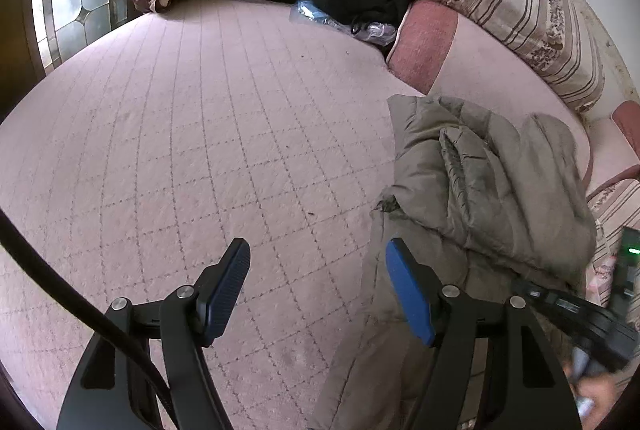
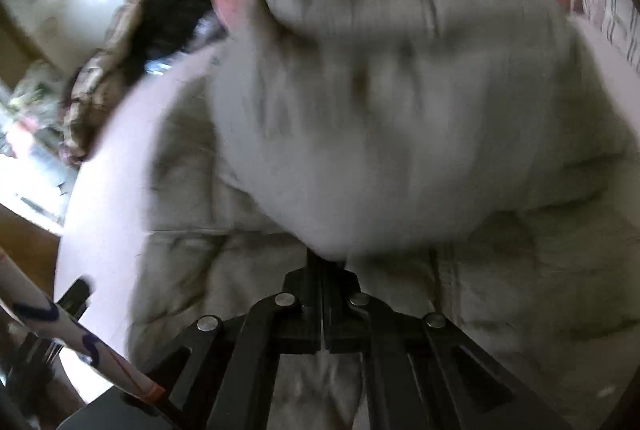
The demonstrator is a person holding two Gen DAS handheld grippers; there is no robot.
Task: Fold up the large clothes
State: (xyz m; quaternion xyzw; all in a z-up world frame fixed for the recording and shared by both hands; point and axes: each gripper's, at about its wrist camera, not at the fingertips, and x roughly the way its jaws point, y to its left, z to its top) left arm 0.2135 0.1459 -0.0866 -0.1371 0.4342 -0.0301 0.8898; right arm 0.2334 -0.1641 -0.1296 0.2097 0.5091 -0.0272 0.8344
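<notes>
Right wrist: right hand-held gripper (image 2: 322, 262) clamps unlabelled padded jacket (image 2: 360, 110)

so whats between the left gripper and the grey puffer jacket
Nothing but bare pink quilted bedcover. In the left wrist view the open left gripper hangs empty above it, and the grey puffer jacket lies right beside its right-hand finger.

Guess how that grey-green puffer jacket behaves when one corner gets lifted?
Probably floppy: the puffer jacket already slumps in soft folds on the quilted bedspread. Likely light for its bulk, given the puffy quilting. The shut right gripper pinches fabric, so the rest should trail.
</notes>
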